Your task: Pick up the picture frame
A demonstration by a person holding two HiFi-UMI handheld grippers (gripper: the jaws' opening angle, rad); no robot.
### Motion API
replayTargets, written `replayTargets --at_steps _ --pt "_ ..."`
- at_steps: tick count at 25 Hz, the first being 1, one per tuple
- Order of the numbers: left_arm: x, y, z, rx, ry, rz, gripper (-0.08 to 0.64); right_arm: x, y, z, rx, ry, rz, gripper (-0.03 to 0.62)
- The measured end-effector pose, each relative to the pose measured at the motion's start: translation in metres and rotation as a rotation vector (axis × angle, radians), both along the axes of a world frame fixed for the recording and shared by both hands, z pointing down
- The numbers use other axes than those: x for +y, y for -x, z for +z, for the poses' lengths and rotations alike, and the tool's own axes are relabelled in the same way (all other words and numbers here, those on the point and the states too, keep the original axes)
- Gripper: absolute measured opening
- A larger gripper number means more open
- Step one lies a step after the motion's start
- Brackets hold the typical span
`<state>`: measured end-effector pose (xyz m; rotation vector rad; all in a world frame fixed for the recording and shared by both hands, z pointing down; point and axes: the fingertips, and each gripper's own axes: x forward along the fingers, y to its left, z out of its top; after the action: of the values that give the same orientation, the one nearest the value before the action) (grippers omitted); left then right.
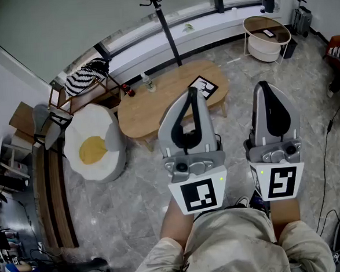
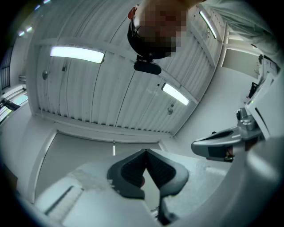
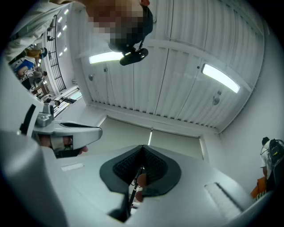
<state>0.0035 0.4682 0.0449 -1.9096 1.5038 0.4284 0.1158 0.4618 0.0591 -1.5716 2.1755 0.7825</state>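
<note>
Where gripper views show ceiling [image 2: 111, 80], head view shows the picture frame [image 1: 208, 87] on the far desk [image 1: 156, 107]. Left gripper [image 1: 190, 94] and right gripper [image 1: 263, 87] jaws are pressed together, empty.

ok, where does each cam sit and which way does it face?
Head view: on the person's head, steeply down at left gripper, right gripper, legs, picture frame on table.
Left gripper view: on it, tilted up at the ceiling past shut jaws.
Right gripper view: likewise, shut jaws, ceiling.
Shared: each gripper view shows the other gripper.

Closed, upturned: left gripper [image 1: 191, 94], right gripper [image 1: 263, 86]
</note>
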Motion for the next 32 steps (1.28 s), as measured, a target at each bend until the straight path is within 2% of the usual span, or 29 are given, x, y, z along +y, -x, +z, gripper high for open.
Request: replayTargets --at_steps 16,20,26,32 --pt "-0.011 -0.058 0.017 -0.015 0.042 0.024 0.005 -0.005 -0.059 0.015 -0.026 0.010 0.022 0.002" --pt "-0.014 -0.093 0.017 -0.019 0.042 0.070 0.005 -0.004 -0.093 0.015 -0.042 0.011 0.064 0.002" --pt "-0.010 -0.173 0.016 -0.041 0.032 0.148 0.005 0.007 -0.165 0.014 -0.058 0.033 0.088 0.002" --pt "-0.001 -0.218 0.021 -0.047 0.051 0.160 0.005 0.016 -0.208 0.022 -0.051 0.040 0.099 0.002"
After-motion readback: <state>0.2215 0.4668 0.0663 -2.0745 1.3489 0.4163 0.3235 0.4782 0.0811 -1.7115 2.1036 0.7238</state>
